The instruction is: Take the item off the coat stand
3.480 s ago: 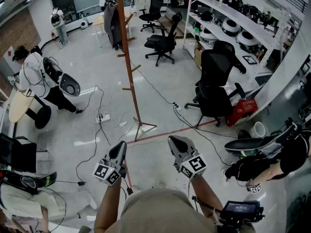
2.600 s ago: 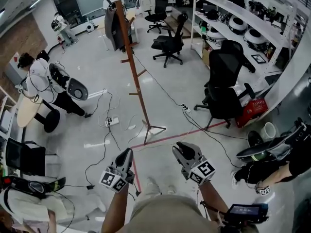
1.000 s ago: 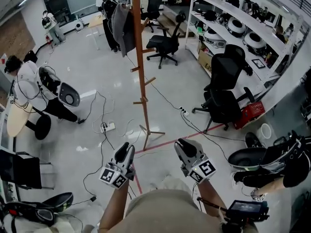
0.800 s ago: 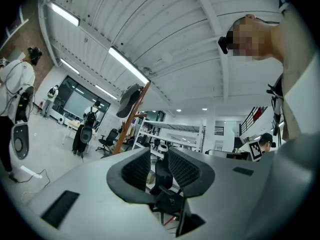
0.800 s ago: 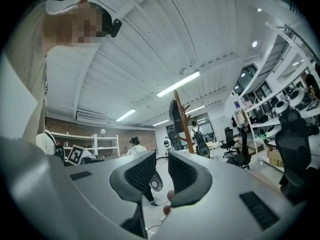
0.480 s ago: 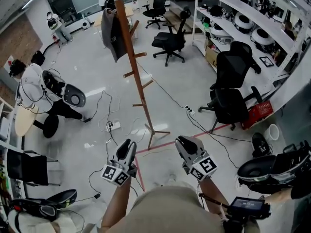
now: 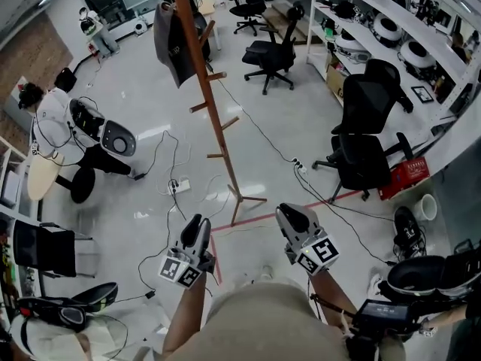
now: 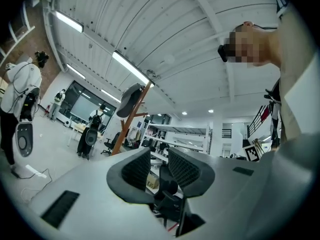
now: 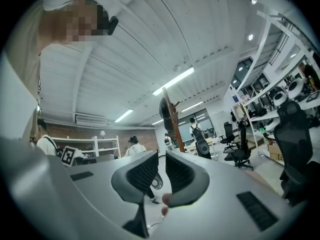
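A tall wooden coat stand [image 7: 213,119] rises from the floor ahead, with a dark garment [image 7: 170,42] hanging from its top. Both grippers are held low in front of me, well short of the stand. My left gripper [image 7: 197,224] has its jaws apart with nothing between them. My right gripper [image 7: 290,214] is closing, with only a narrow gap left and nothing in it. The left gripper view shows the stand [image 8: 128,127] and garment [image 8: 130,97] far beyond the left gripper [image 8: 159,158]. In the right gripper view the stand [image 9: 174,124] is past the right gripper [image 9: 161,165].
Cables and a power strip [image 7: 179,186] lie on the floor left of the stand's base. A red tape line [image 7: 301,207] runs in front of it. Black office chairs [image 7: 364,156] and shelving [image 7: 391,21] are on the right. A person [image 7: 52,119] with gear stands at left.
The head view has shifted as I move toward the stand: its base now sits closer to the grippers. Both grippers stay low in front of me.
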The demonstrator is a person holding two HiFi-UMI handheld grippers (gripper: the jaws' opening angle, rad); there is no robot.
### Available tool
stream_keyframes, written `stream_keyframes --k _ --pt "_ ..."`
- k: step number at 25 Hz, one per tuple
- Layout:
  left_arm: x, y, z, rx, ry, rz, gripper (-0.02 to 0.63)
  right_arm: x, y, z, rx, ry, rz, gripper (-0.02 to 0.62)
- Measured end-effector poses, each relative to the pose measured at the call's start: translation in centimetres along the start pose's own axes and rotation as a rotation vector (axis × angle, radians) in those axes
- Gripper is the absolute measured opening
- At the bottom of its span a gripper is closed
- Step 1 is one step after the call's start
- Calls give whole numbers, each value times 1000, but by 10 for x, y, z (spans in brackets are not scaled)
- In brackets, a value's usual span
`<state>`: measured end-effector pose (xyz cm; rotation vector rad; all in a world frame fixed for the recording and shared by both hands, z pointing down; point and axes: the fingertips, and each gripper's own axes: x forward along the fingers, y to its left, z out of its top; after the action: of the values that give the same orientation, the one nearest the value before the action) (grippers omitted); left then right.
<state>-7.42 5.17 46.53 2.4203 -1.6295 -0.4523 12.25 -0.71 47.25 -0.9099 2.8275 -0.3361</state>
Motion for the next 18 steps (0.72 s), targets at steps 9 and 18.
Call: stream_keyframes --k 9,18 --pt "-2 26 16 26 -32 17 104 24 2 3 10 -11 8 43" --pt "13 56 45 39 -54 -77 104 54 17 17 -25 -57 -46 41"
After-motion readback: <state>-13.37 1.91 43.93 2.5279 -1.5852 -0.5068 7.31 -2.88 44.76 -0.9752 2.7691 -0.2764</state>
